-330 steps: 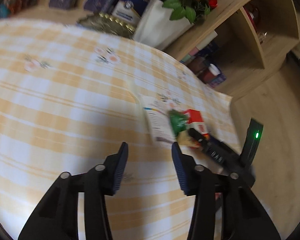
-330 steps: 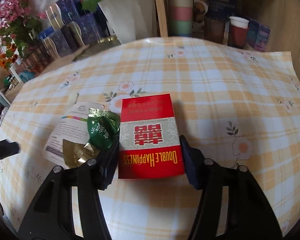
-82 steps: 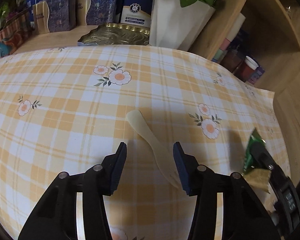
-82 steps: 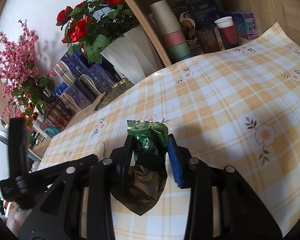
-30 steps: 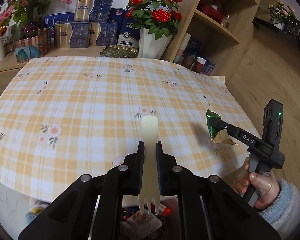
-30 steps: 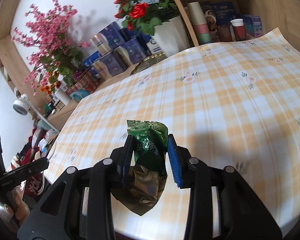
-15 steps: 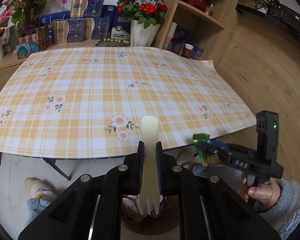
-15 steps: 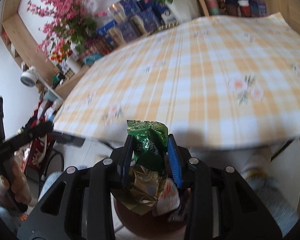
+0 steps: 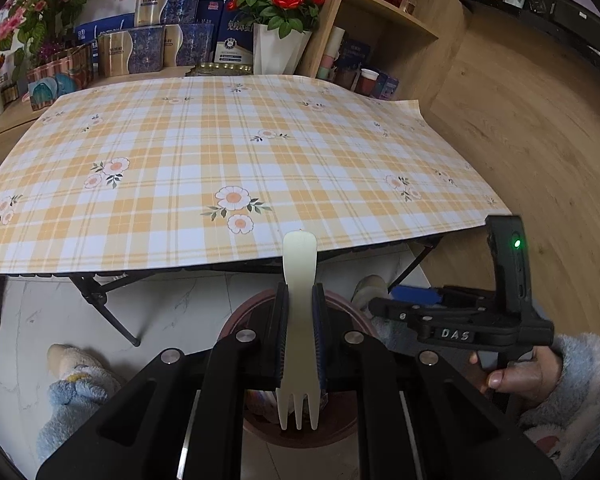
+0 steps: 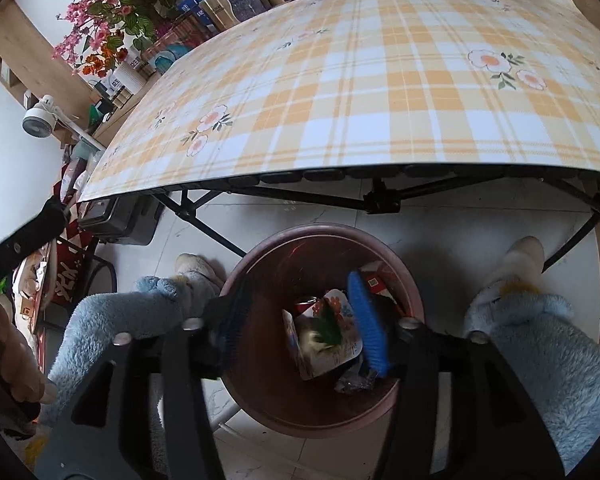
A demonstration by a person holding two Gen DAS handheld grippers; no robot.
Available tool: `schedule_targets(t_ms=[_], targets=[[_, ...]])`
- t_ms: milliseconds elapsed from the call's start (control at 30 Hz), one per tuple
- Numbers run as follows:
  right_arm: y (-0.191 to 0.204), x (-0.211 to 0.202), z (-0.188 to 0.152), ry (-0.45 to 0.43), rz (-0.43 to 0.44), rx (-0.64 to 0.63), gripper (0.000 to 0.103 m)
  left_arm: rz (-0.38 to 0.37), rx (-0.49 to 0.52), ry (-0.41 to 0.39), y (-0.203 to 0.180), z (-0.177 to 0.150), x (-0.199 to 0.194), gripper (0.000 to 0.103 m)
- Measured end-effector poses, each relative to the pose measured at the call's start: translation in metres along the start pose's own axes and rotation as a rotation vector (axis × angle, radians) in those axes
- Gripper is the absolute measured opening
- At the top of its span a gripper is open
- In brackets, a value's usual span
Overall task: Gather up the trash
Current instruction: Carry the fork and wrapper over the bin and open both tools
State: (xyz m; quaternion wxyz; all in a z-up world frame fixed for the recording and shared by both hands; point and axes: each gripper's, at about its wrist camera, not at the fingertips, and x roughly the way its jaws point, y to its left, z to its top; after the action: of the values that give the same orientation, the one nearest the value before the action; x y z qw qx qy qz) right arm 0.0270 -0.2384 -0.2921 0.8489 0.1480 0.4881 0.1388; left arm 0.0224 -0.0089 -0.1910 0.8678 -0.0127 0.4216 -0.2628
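"DAS" on right tool [image 9: 396,296], left tool [image 9: 300,336] gripping fork [image 9: 299,320]

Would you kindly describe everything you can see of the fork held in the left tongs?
The fork is a pale cream piece, plastic by the look of it, with a flat rounded handle and three short tines. The left tongs are shut on its narrow middle. Its handle end points away toward the table edge, and its tines point back toward the camera. It hangs above the brown bin on the floor, and nothing but the tongs' pads touches it.
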Motion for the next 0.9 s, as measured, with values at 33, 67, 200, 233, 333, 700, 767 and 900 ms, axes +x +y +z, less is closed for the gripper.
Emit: schedule_targets(t_ms=[33, 67, 200, 233, 333, 700, 767, 900], targets=[[0.0, -0.003, 0.002, -0.011, -0.008, -0.003, 0.072, 0.0, 0.003, 0.005, 0.0, -0.002, 0.002, 0.012], [0.0, -0.006, 0.004, -0.023, -0.018, -0.005, 0.076, -0.001, 0.008, 0.015, -0.001, -0.004, 0.005, 0.012], [-0.003, -0.025, 0.016, -0.098, -0.06, -0.007, 0.095, 0.001, 0.022, 0.057, -0.001, -0.012, 0.021, 0.012], [-0.003, -0.031, 0.019, -0.113, -0.071, -0.008, 0.097, -0.001, 0.021, 0.068, -0.001, -0.014, 0.025, 0.012], [-0.006, -0.045, 0.027, -0.158, -0.097, -0.014, 0.097, 0.001, 0.024, 0.098, 0.0, -0.019, 0.036, 0.012], [-0.009, -0.073, 0.037, -0.226, -0.144, -0.033, 0.097, 0.017, 0.059, 0.227, -0.001, -0.038, 0.083, 0.012], [-0.007, -0.072, 0.036, -0.226, -0.145, -0.03, 0.097, 0.023, 0.065, 0.25, 0.0, -0.043, 0.091, 0.012], [-0.008, -0.072, 0.036, -0.221, -0.146, -0.031, 0.097, 0.039, 0.068, 0.295, 0.004, -0.051, 0.107, 0.012]])
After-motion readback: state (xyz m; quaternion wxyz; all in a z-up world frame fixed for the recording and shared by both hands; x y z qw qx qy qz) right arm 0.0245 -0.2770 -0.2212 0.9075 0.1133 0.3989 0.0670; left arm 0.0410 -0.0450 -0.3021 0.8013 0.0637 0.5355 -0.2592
